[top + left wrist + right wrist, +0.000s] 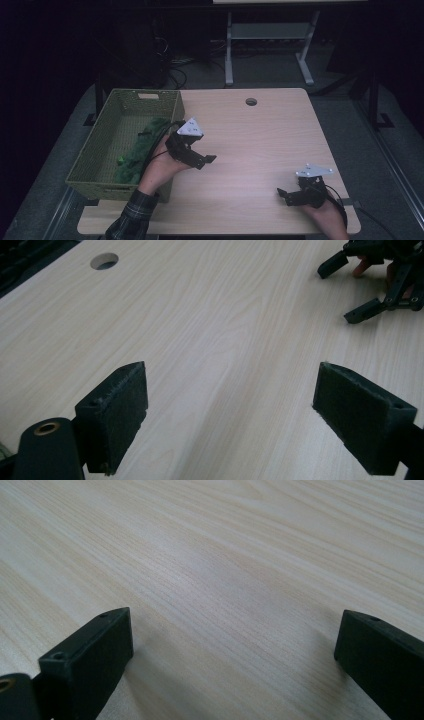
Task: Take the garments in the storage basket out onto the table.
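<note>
Both claws gape empty over the table [260, 135]. The left gripper [206, 161] hovers beside the green basket [107, 125] at nine o'clock; the right gripper [284, 195] rests at five o'clock.

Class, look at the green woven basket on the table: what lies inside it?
Inside the basket lies a green cloth along its right side; the left hand covers its near end, and anything beneath stays hidden.

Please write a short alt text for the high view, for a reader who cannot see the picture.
A person holds a claw in each hand over a light wooden table: the left claw is open beside a green woven basket that holds a green cloth, and the right claw is open near the table's front right corner. A round hole sits near the far edge.
</note>
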The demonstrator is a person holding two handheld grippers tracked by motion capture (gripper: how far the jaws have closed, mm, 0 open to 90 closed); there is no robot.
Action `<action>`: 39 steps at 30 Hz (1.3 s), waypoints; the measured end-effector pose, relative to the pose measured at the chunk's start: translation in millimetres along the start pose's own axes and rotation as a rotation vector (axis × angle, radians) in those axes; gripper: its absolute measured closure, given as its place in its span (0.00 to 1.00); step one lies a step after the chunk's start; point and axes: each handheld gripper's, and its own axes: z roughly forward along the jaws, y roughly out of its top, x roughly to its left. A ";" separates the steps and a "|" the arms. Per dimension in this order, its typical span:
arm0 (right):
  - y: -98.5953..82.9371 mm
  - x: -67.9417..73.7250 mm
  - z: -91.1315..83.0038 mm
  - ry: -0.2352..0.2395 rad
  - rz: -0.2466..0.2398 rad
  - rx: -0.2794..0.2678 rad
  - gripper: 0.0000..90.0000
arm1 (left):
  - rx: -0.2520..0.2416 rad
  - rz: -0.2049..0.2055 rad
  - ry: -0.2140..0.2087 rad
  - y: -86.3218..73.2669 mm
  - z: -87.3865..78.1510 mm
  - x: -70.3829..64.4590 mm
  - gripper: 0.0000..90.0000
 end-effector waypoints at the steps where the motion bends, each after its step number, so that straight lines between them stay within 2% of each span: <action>1: 0.0 -0.1 0.0 0.000 -0.001 0.000 0.02 | -0.003 -0.005 -0.004 -0.8 -1.3 1.0 0.15; 8: 0.3 -0.2 0.3 -0.003 0.004 0.000 0.02 | 0.010 -0.012 0.012 -5.9 -12.2 8.8 0.15; 16: 0.3 -0.3 0.3 -0.003 0.003 -0.001 0.02 | -0.006 -0.042 0.062 -12.3 -31.3 19.9 0.15; 21: 0.3 -0.3 0.3 -0.003 0.003 -0.001 0.02 | 0.001 -0.059 0.082 -17.2 -41.1 26.1 0.15; 28: 0.3 -0.2 0.3 -0.003 0.004 0.000 0.02 | 0.010 -0.097 0.147 -28.7 -59.8 38.6 0.16; 39: 0.2 -0.2 0.3 -0.003 0.004 0.000 0.02 | 0.018 -0.146 0.218 -45.0 -79.5 53.2 0.17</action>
